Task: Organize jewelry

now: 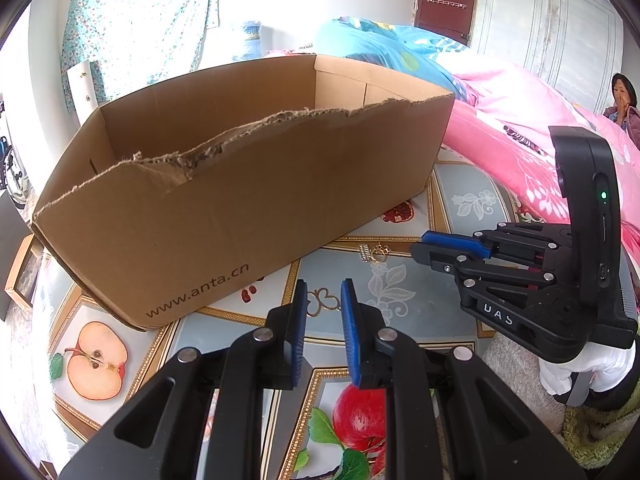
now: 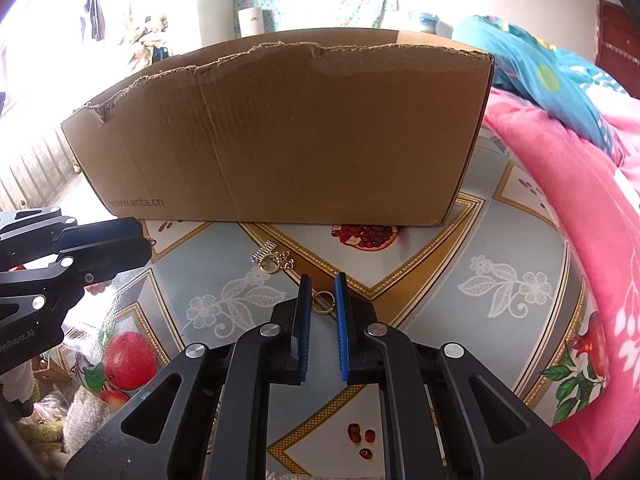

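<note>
Right tool (image 2: 321, 280) blue pads slightly apart around a small gold ring (image 2: 322, 301) lying on my fruit-patterned surface (image 2: 440, 240), no grip. Left tool (image 1: 324, 286) narrowly parted, empty. More gold jewelry pieces (image 2: 274, 260) beside the torn brown cardboard box (image 2: 280, 132).

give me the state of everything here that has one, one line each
cardboard box: open-topped, front rim torn, upright on the table
gold ring: lying on the table between the right claw's fingers, not pinched
jewelry cluster: loose on the table in front of the box
gold clasp piece: lying on the table between the left claw's fingers
left claw: narrowly open, holding nothing
right claw: narrowly open, holding nothing
</note>
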### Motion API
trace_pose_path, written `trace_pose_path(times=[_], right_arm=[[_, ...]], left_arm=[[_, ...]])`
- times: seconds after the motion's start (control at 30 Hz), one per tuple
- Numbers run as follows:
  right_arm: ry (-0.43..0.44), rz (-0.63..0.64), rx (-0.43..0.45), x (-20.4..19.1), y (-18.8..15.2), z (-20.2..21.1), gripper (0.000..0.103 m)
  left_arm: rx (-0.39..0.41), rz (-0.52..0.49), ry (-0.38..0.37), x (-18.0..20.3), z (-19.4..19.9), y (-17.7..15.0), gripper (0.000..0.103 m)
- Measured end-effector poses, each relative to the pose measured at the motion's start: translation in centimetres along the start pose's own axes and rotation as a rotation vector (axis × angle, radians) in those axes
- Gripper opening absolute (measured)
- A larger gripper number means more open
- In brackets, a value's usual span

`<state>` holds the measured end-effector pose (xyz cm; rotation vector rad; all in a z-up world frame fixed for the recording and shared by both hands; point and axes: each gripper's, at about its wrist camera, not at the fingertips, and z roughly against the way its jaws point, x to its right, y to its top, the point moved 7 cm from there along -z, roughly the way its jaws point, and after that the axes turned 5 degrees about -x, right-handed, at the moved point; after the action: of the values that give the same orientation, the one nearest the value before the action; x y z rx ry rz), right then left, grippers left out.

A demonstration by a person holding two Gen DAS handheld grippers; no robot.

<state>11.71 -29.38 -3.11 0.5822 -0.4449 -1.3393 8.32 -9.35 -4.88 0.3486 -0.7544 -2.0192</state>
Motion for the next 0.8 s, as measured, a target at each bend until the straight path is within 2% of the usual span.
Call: trace_pose_path(times=[0.2,0.37,0.47,0.63,0.8], right_arm=[[-0.003,0.001,0.031,0.3,0.3,1.4,0.01],[0.001,0.008,0.109,0.1,1.6,4.6,0.01],[0.01,0.02,0.181,-0.2,3.2,7.1,0.01],[0.033,0.045,0.303,-1.1,7.0,10.6,0.007],[0.097,0.061,0.328,-1.6,10.4,9.8,0.007]], left_arm=[[0.02,-0.009,-0.003,0.2,0.8,0.1,0.016],[0.073,-0.025,-0.027,0.6,2.9,1.2,0.016],[0.124,-0.023,-0.06,0.7,4.8,2.5,0.016],[0.223,-0.056,-0.061,0.5,7.7,5.3,0.016],[0.255,-0.072,-0.029,-0.6,7.4,8.4,0.016]])
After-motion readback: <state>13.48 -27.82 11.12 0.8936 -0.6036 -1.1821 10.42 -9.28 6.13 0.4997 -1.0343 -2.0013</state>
